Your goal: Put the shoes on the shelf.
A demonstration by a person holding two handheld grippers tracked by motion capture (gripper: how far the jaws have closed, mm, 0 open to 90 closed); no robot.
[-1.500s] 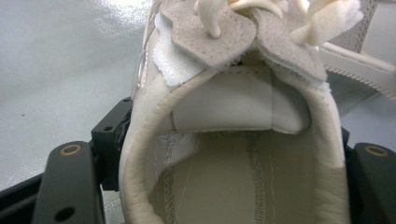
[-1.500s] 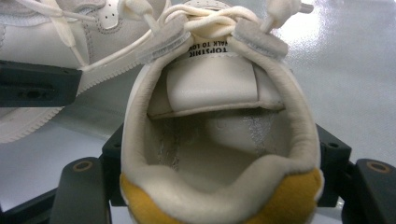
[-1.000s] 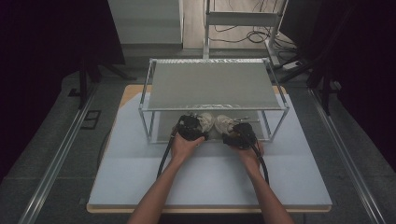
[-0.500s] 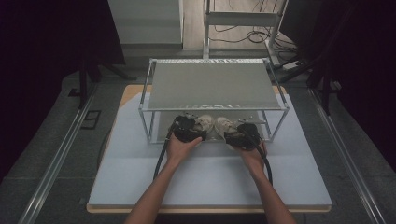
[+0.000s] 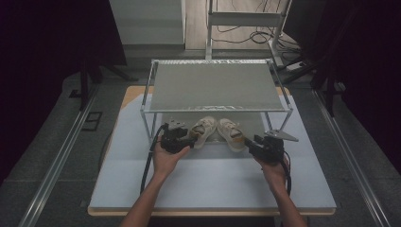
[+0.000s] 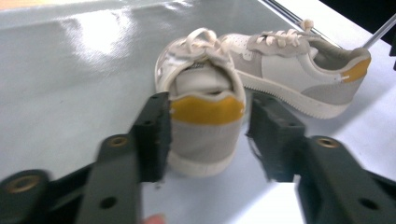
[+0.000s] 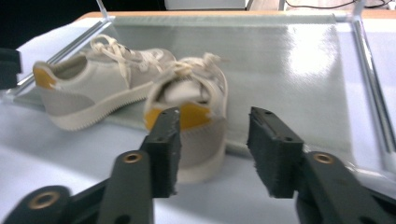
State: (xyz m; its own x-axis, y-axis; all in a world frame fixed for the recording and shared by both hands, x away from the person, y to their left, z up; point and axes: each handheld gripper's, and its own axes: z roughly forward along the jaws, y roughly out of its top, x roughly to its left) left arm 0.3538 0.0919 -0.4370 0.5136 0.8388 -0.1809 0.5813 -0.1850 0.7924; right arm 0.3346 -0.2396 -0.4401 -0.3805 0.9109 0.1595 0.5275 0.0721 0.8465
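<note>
Two beige sneakers under the wire shelf (image 5: 215, 90), heels toward both claws. Left sneaker (image 6: 201, 102) dead ahead of the left gripper (image 6: 208, 135), yellow heel tab between wide-open jaws, unclamped, long axis running straight away. Right sneaker (image 7: 191, 116) just ahead of the right gripper (image 7: 212, 144), likewise open, holding nothing, heel slightly left of centre. From above, toes angled together; from each gripper camera, heel-to-jaw gaps plain.

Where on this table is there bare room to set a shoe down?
Free: the table between the forearms, its strips left and right of the rack, and the rack's top. Crowded: under the rack's front edge, where both shoes meet the left gripper and right gripper.
</note>
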